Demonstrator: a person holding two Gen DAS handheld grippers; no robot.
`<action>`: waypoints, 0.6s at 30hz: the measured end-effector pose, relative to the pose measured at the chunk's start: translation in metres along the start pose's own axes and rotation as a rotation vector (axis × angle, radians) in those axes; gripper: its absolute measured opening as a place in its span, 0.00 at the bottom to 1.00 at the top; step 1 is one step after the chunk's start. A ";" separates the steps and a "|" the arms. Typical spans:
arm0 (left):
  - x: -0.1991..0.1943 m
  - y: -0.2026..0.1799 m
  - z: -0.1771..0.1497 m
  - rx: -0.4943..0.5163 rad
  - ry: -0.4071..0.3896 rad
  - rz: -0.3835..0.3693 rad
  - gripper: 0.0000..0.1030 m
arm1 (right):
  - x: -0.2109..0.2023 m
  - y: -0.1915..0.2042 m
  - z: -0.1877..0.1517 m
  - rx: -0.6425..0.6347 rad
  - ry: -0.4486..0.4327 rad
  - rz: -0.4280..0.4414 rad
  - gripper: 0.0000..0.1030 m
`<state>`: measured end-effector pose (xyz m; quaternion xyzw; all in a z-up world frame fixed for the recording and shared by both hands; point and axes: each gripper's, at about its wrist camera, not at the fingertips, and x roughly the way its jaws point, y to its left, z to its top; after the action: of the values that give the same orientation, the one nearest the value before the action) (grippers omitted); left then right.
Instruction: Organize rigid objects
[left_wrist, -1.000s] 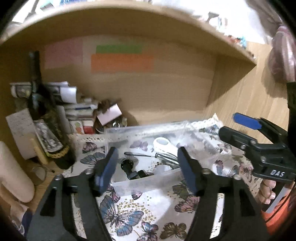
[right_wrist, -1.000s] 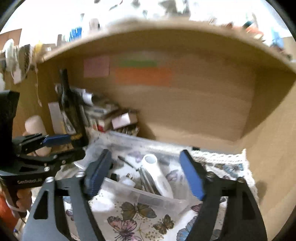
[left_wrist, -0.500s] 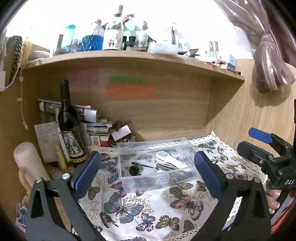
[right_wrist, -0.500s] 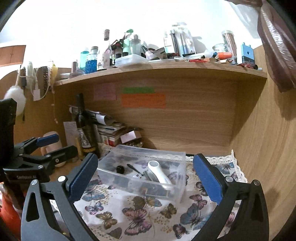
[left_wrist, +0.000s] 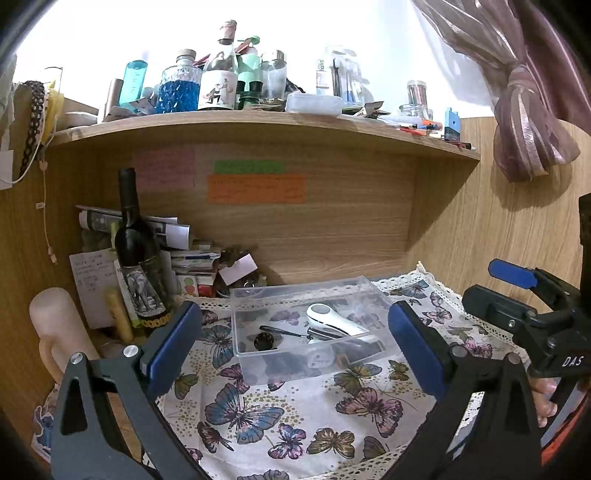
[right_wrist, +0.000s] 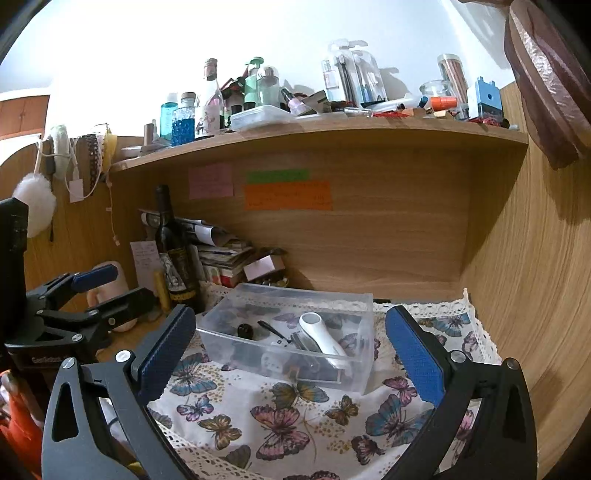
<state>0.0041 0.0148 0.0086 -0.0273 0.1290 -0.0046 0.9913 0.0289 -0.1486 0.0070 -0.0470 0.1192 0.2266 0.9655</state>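
Note:
A clear plastic box (left_wrist: 295, 291) (right_wrist: 291, 292) stands on the butterfly cloth under the shelf. In it lie a white-handled tool (left_wrist: 332, 321) (right_wrist: 321, 336), a round black knob (left_wrist: 263, 341) (right_wrist: 245, 329), a thin dark tool (left_wrist: 280, 331) and some black pieces at the near wall. My left gripper (left_wrist: 293, 310) is open wide, a little short of the box, with nothing between its fingers. My right gripper (right_wrist: 290, 314) is likewise open and empty, facing the box from the right. Each gripper also shows at the edge of the other's view: the right gripper (left_wrist: 517, 295), the left gripper (right_wrist: 92, 295).
A dark wine bottle (left_wrist: 136, 258), stacked papers and small boxes (left_wrist: 192, 258) crowd the back left corner, and a cream cylinder (left_wrist: 55, 325) stands at the far left. The shelf (left_wrist: 258, 125) above carries several bottles. A wooden wall (right_wrist: 535, 277) closes the right side. Butterfly cloth (left_wrist: 295, 413) lies in front.
Both grippers have drawn back from the box and their jaws have spread wide. The box stays on the cloth with its contents unmoved.

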 end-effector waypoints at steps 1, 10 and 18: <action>0.000 0.000 0.000 0.001 -0.001 0.000 0.99 | 0.001 0.000 0.000 0.000 0.001 0.000 1.00; 0.001 0.001 0.001 -0.002 0.000 -0.001 1.00 | 0.002 0.000 0.000 -0.001 0.000 0.001 1.00; 0.001 0.000 0.001 0.000 0.000 0.000 1.00 | 0.003 0.000 0.001 0.001 -0.001 0.002 1.00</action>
<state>0.0054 0.0149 0.0095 -0.0275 0.1291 -0.0045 0.9912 0.0315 -0.1470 0.0071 -0.0464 0.1190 0.2276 0.9653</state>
